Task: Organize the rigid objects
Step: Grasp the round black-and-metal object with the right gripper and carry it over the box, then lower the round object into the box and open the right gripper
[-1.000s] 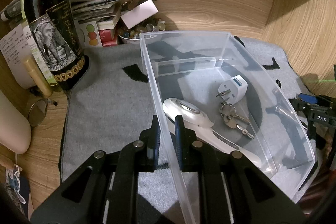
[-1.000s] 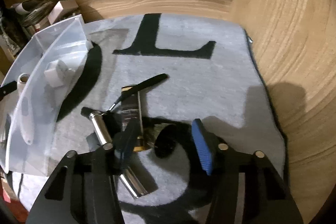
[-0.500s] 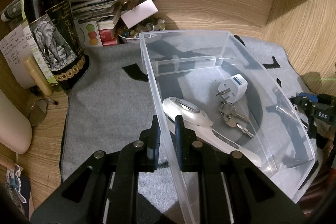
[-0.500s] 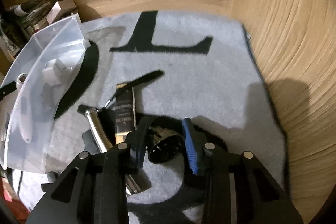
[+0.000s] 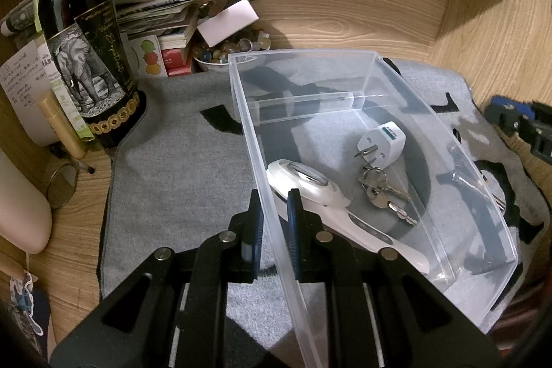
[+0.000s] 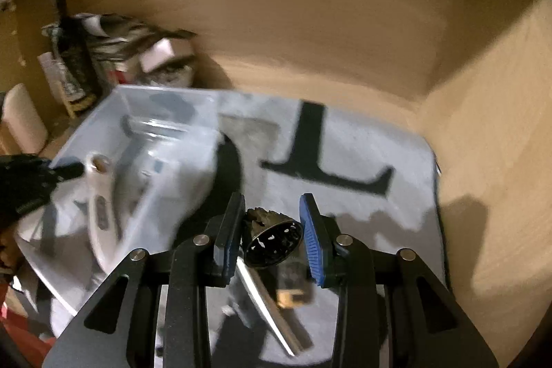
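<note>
My left gripper (image 5: 273, 216) is shut on the near-left wall of a clear plastic bin (image 5: 445, 140) on a grey mat. In the bin lie a white handheld device (image 5: 321, 195), a white plug adapter (image 5: 381, 142) and a bunch of keys (image 5: 383, 192). My right gripper (image 6: 270, 230) is shut on a small dark round perforated metal piece (image 6: 272, 242) and holds it above the mat, right of the bin (image 6: 138, 140). Below it on the mat lie a silver cylinder (image 6: 265, 299) and a dark flat bar (image 6: 291, 281).
A wine bottle (image 5: 82, 57) stands at the back left beside papers, small boxes and a bowl of stones (image 5: 224, 52). Wooden walls close in the back and the right side. The grey mat (image 6: 362, 154) has large black letters.
My right gripper closed on the dark round piece and lifted it off the mat, swinging up and toward the bin. The left gripper still holds the bin wall.
</note>
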